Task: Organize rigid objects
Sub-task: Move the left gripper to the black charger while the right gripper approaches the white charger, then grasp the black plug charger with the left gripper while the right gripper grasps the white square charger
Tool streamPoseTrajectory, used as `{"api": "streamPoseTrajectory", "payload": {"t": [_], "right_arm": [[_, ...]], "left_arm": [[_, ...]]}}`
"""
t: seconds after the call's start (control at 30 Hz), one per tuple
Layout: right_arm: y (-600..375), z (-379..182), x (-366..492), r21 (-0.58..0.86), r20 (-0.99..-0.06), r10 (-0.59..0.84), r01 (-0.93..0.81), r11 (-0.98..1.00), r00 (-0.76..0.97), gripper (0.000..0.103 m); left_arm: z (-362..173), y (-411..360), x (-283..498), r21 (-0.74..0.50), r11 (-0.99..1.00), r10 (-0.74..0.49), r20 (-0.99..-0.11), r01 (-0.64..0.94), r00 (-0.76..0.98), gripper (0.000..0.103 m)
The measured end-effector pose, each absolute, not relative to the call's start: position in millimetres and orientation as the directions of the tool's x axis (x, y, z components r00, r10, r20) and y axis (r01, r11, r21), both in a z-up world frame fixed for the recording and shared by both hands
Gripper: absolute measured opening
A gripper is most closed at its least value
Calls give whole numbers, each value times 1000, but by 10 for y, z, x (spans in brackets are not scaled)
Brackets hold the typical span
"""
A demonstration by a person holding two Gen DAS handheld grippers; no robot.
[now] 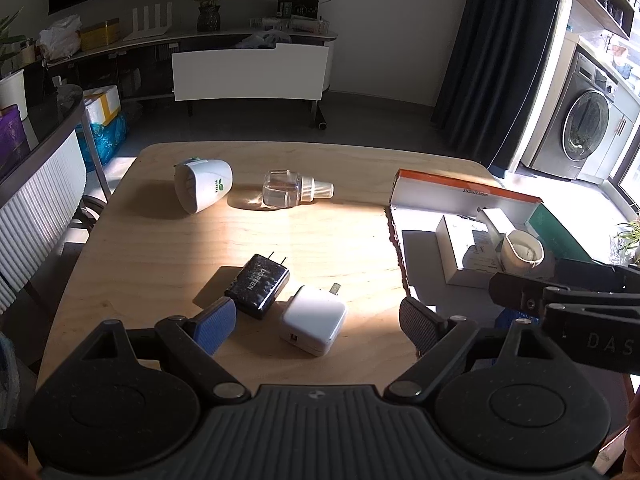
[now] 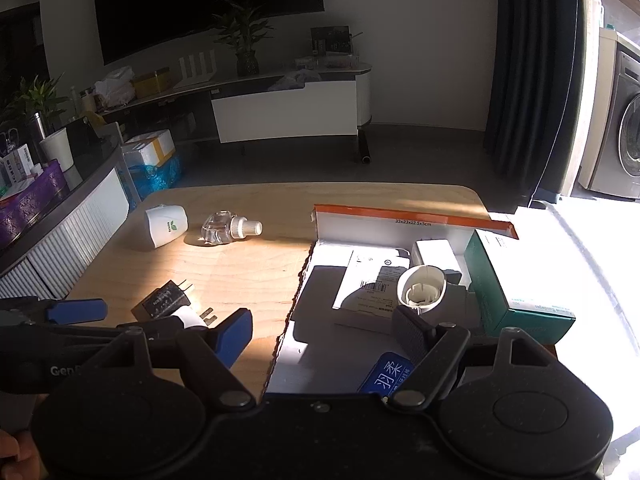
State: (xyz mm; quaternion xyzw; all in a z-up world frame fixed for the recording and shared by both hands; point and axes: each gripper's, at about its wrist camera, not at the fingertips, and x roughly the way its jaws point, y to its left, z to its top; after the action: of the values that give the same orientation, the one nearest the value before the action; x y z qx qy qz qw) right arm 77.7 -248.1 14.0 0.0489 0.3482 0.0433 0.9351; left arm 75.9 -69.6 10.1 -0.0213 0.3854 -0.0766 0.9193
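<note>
My left gripper [image 1: 320, 326] is open, low over the wooden table [image 1: 160, 240]. A white charger [image 1: 314, 320] and a black charger [image 1: 258, 286] lie between its fingers. A white vaporizer [image 1: 204, 190] and a clear refill bottle [image 1: 294, 188] lie farther back. My right gripper [image 2: 324, 338] is open and empty over the front of an open cardboard box [image 2: 412, 216]. A white round holder [image 2: 422, 288] lies in the box just beyond its right finger. The right gripper also shows at the right of the left wrist view [image 1: 560, 300].
The box holds a green carton [image 2: 516, 284], white boxes [image 2: 436, 254], a labelled flat package [image 2: 372, 284] and a blue packet [image 2: 386, 374]. A curved counter [image 1: 40, 152] stands left of the table. A TV bench [image 1: 248, 68] is behind, a washing machine [image 1: 584, 128] at the right.
</note>
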Motion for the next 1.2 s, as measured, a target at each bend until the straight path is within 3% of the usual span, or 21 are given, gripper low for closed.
{"api": "streamPoseTrajectory", "payload": {"t": [0.43,0.73,0.93,1.03,1.13,1.2], "right_arm": [[-2301,-18,782,150,-669,161,-81,985,726,91],[-2280,-94,785,162,-677,173,-85,983,715,91],[-2280,-141,821,177,-683,182,-81,981,707,91],[-2228,-163,849,182,-684,195,-95,979,703,91],[-2159,-193,881,186,-687,215,-119,975,694,91],[-2112,-208,895,185,-689,226,-134,973,688,91]], "left_arm": [[-208,-205,914,-87,996,-89,-751,36,655,91],[-366,-143,1255,-46,988,-133,-742,148,658,92],[-463,-176,1379,-30,965,-199,-735,261,648,84],[-463,-208,1425,-46,954,-235,-724,295,649,72],[-487,-299,1390,17,941,-229,-706,339,671,54],[-488,-319,1332,18,932,-250,-691,363,678,36]]}}
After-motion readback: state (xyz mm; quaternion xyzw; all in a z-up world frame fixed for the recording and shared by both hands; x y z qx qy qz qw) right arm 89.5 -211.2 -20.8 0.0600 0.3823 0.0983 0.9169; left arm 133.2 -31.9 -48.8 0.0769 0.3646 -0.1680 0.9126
